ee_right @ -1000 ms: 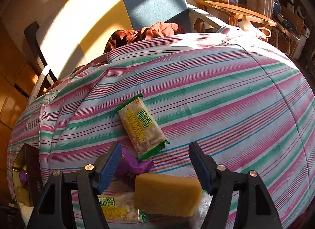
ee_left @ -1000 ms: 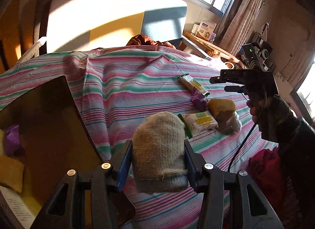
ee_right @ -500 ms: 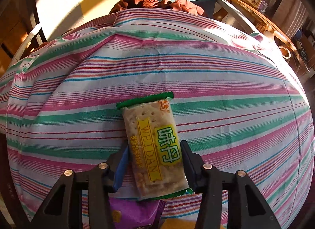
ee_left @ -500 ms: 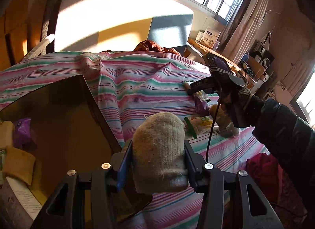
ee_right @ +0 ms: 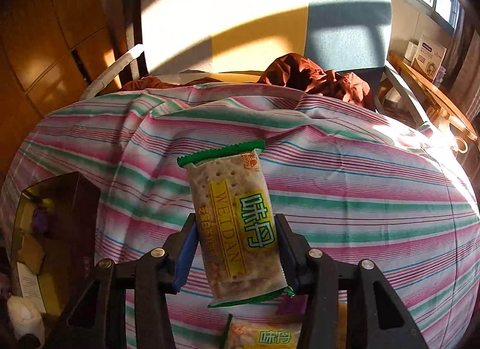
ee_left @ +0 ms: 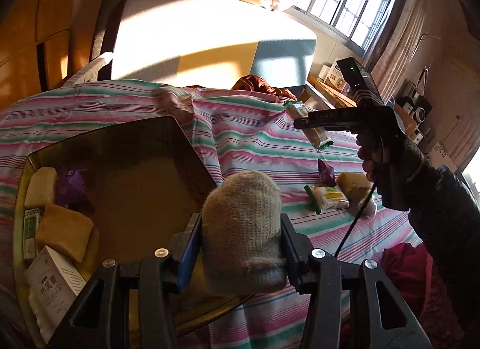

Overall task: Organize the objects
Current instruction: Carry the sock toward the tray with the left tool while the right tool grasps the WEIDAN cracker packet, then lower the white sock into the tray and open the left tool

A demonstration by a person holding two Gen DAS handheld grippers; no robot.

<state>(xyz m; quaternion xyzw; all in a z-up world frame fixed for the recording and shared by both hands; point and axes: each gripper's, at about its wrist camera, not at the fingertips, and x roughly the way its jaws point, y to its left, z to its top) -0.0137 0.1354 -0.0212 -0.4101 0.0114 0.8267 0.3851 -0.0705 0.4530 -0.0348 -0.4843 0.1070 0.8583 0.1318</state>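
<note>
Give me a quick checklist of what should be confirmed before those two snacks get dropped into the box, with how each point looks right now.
1. Left tool holds the knitted bundle firmly: ok, pads press on both sides.
2. Right tool holds the cracker packet: ok, clamped at its lower half and lifted off the striped cloth.
3. Packet hangs straight: not ok, it tilts slightly in the grip.
4. Box is open with room inside: ok, bare floor shows beside the items at its left end.
5. Bundle is over the box opening: cannot tell, it appears near the box's right edge.
6. Other snacks left on the cloth: not ok, another cracker packet lies there.
</note>
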